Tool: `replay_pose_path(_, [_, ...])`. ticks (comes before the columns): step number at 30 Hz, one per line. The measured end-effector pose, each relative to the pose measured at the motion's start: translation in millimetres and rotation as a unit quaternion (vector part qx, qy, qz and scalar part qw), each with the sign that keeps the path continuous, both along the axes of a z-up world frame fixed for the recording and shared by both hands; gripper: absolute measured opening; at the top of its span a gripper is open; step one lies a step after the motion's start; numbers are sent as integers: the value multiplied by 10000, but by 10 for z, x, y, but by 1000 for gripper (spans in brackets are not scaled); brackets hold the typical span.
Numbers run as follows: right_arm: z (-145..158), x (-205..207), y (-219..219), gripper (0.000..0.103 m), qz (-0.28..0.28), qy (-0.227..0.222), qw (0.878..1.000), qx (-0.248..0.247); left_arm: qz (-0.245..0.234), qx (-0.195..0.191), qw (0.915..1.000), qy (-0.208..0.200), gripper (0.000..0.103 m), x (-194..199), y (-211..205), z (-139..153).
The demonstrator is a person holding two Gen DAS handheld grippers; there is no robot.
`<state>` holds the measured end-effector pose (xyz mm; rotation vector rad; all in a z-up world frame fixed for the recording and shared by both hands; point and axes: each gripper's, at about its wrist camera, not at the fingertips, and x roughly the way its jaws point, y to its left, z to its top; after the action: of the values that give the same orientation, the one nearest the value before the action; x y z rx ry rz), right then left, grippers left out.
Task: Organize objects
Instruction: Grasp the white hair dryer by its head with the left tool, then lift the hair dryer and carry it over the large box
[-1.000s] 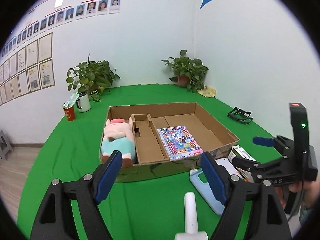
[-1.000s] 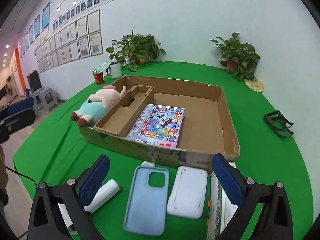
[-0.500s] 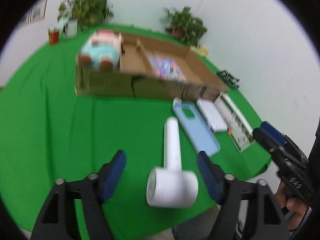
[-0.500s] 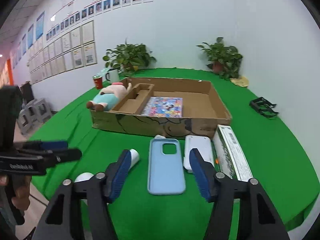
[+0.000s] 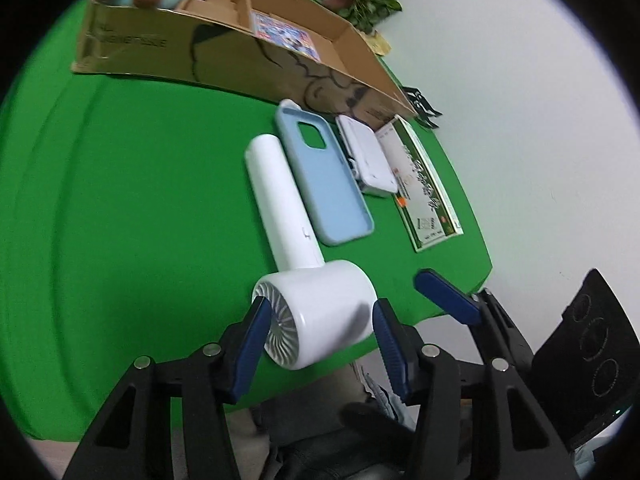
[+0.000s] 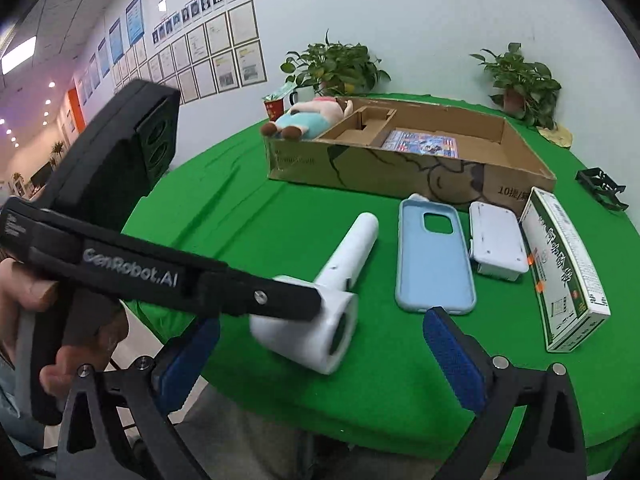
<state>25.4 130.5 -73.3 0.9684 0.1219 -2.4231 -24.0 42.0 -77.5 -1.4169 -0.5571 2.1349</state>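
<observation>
A white handheld fan lies on the green table near its front edge, also in the right wrist view. My left gripper has its blue pads on both sides of the fan's round head, closed on it. My right gripper is open and empty, just in front of the table edge, to the right of the fan. Beside the fan lie a blue phone case, a white box and a green-and-white carton. The cardboard box behind holds a plush pig and a colourful book.
Two potted plants, a red cup and a mug stand at the back. A black clip-like object lies at the right. The table's front edge is right under both grippers.
My left gripper dropped low to the table's front edge and closed its pads onto the fan's head. My right gripper pulled back and opened wider.
</observation>
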Motion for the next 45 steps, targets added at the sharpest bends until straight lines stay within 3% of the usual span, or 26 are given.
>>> replay_pose_path(6, [-85, -168, 18, 100, -198, -169, 9995, 167, 203, 16, 9998, -34, 51, -291, -152, -8])
replay_pose_path(12, [-112, -312, -96, 93, -123, -283, 9992, 257, 83, -46, 9999, -115, 51, -683, -105, -50])
replay_pose_path(14, [-135, -368, -124, 88, -163, -393, 9987, 276, -6, 35, 9998, -178, 51, -761, -56, -75])
replay_pose_path(19, [-229, -446, -173, 62, -190, -726, 9968, 283, -109, 20, 9995, -302, 50, -837, 51, -166])
replay_pose_path(23, [-274, -375, -213, 60, -228, -671, 9966, 423, -52, -42, 9987, -498, 36, -833, 35, -286])
replay_pose_path(25, [-282, -359, -191, 60, -224, -675, 9967, 400, -40, 127, 9984, -553, 36, -825, 21, -329])
replay_pose_path(29, [-285, -332, -188, 59, -247, -615, 9967, 463, -30, 2, 9988, -489, 35, -796, 51, -295])
replay_pose_path(35, [-234, -260, -180, 59, -260, -416, 9979, 433, 90, -68, 9997, -218, 34, -754, 74, -123])
replay_pose_path(45, [221, -376, -115, 58, -247, 289, 9992, 149, 274, -396, 9963, 709, 32, -829, 206, 629])
